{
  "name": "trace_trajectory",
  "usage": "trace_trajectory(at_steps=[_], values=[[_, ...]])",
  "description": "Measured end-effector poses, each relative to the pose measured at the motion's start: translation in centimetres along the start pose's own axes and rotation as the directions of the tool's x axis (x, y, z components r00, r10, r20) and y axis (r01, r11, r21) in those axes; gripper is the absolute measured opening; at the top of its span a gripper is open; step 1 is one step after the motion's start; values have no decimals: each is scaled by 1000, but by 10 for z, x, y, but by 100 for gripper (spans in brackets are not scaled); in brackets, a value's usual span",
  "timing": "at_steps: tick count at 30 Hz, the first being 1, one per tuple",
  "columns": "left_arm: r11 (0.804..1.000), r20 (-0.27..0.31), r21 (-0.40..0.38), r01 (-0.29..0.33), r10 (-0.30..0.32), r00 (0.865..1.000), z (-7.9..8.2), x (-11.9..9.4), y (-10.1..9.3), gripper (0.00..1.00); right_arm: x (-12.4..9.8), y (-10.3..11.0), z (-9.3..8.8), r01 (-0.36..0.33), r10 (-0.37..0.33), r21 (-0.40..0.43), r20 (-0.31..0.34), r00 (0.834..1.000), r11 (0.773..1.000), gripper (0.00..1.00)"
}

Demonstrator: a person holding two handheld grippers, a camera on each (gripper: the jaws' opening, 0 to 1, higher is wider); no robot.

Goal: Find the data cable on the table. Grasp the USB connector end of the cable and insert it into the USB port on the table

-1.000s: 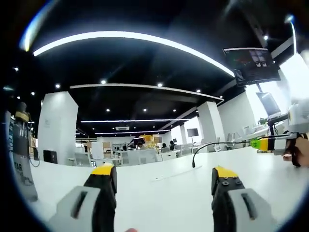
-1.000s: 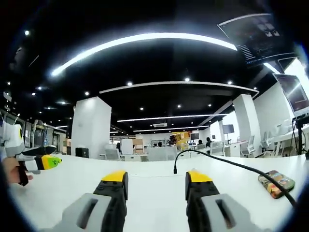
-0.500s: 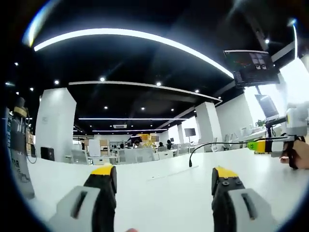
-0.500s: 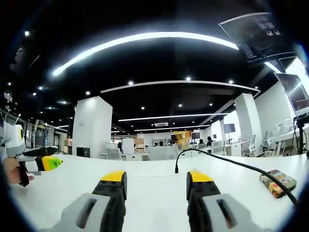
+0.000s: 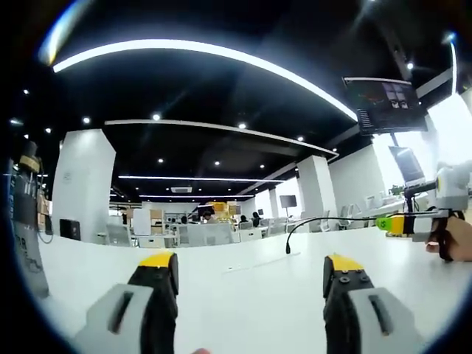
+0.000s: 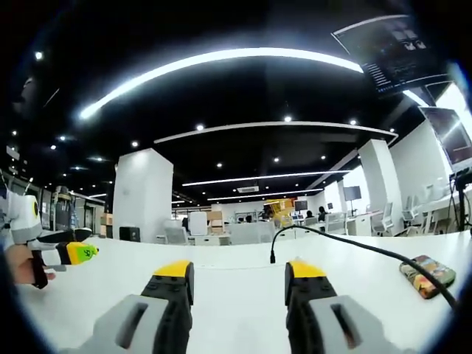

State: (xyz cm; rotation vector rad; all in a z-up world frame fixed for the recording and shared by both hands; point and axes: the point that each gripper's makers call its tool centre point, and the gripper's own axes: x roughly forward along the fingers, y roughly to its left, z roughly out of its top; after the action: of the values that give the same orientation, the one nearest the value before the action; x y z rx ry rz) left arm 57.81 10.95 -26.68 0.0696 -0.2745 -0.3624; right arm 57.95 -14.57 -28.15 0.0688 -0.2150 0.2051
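A black data cable (image 6: 354, 244) arcs up over the white table (image 6: 236, 276), and its free connector end (image 6: 272, 257) hangs just above the surface, ahead of my right gripper (image 6: 238, 271), which is open and empty. The same cable (image 5: 317, 219) shows in the left gripper view, its end (image 5: 287, 250) hanging at centre right, beyond my open, empty left gripper (image 5: 249, 263). The right gripper (image 5: 413, 221) enters that view from the right, held by a hand. The left gripper (image 6: 63, 253) shows at the left of the right gripper view.
A small patterned block (image 6: 425, 275) lies on the table beside the cable at the right. A dark upright stand (image 5: 26, 228) is at the table's left edge. Monitors on stands (image 5: 409, 162) rise at the right. Office desks and a white pillar (image 5: 82, 184) lie beyond.
Both cameras have tipped slightly, so the table horizon sits a little lower or shifted. The cable end looks a touch higher in the right gripper view. Both grippers stay open.
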Motion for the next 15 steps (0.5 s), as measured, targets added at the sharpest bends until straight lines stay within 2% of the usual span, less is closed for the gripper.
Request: trace_trajectory(at_steps=[15], values=[[1000,-1,-6,2,-2,1000,0,0,-1,81,0,1,0,-5,5,0,-1,1000,1000,50]])
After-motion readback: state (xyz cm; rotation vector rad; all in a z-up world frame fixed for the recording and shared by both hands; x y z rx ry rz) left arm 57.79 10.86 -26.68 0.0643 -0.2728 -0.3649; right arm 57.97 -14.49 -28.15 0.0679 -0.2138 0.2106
